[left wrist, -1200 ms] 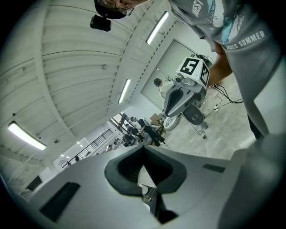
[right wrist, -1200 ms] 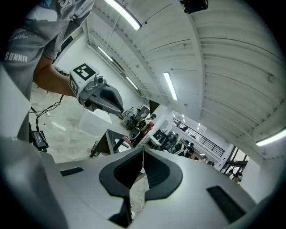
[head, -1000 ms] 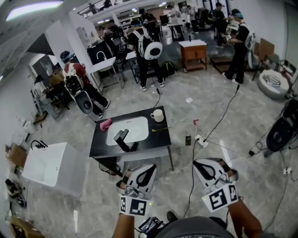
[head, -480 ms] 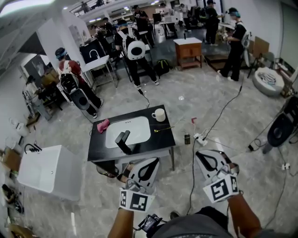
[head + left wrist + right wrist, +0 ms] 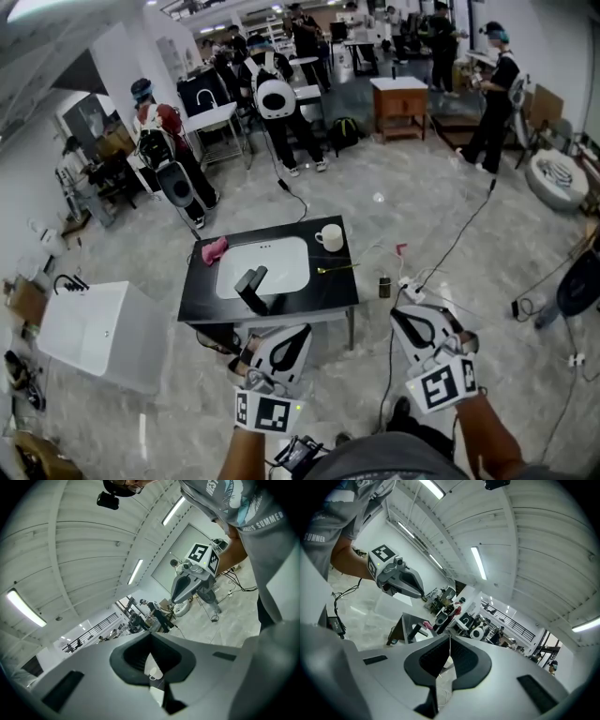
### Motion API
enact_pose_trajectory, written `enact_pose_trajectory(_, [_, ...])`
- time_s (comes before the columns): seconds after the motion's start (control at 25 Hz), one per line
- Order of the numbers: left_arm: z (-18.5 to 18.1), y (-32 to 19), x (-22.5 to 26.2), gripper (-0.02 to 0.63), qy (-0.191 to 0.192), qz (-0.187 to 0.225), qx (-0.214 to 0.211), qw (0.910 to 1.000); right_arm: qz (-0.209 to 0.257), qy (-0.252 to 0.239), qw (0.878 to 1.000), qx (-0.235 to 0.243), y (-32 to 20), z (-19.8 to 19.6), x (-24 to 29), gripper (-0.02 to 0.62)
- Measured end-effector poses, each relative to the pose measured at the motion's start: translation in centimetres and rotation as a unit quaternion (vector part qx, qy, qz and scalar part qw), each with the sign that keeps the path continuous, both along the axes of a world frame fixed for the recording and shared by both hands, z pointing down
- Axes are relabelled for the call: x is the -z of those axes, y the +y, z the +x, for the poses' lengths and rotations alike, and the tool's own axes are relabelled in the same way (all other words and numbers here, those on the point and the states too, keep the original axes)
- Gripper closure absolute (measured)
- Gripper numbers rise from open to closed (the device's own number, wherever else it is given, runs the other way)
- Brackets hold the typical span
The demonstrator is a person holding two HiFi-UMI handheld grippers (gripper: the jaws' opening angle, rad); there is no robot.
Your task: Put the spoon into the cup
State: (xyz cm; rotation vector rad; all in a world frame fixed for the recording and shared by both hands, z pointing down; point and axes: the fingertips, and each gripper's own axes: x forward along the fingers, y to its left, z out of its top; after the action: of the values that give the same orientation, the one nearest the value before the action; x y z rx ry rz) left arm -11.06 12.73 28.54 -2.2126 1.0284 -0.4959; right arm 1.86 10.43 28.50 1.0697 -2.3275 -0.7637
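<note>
A white cup (image 5: pixel 329 237) stands at the far right corner of a black table (image 5: pixel 342 298). The thin spoon (image 5: pixel 336 269) lies on the table's right edge, just in front of the cup. My left gripper (image 5: pixel 305 331) hangs before the table's near edge, shut and empty. My right gripper (image 5: pixel 397 317) is off the table's right front corner, also shut and empty. In the left gripper view the cup (image 5: pixel 154 673) shows small behind the closed jaws (image 5: pixel 150 633), with the right gripper (image 5: pixel 174 597) beyond. The right gripper view shows its own closed jaws (image 5: pixel 450 637) and the left gripper (image 5: pixel 422 594).
A white sink basin (image 5: pixel 267 263) is set in the table, with a black faucet (image 5: pixel 251 284) at its front and a pink cloth (image 5: pixel 214 249) at its left. A white box (image 5: pixel 89 333) stands to the left. Cables (image 5: pixel 441 258) cross the floor at right. Several people work behind.
The head view has swayed a little, and people in the background have shifted. Both grippers stay shut at about the same place in front of the table.
</note>
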Motion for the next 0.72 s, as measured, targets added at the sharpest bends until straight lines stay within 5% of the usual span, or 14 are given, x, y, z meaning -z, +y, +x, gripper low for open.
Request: enact_pose_trajectory(0.72, [8.2,-9.5,-0.9,0.604,-0.023,-0.013,0.071,0.9971,-0.017,-0.009,0.996,0.091,-10.4,6.2,-1.2,0.564])
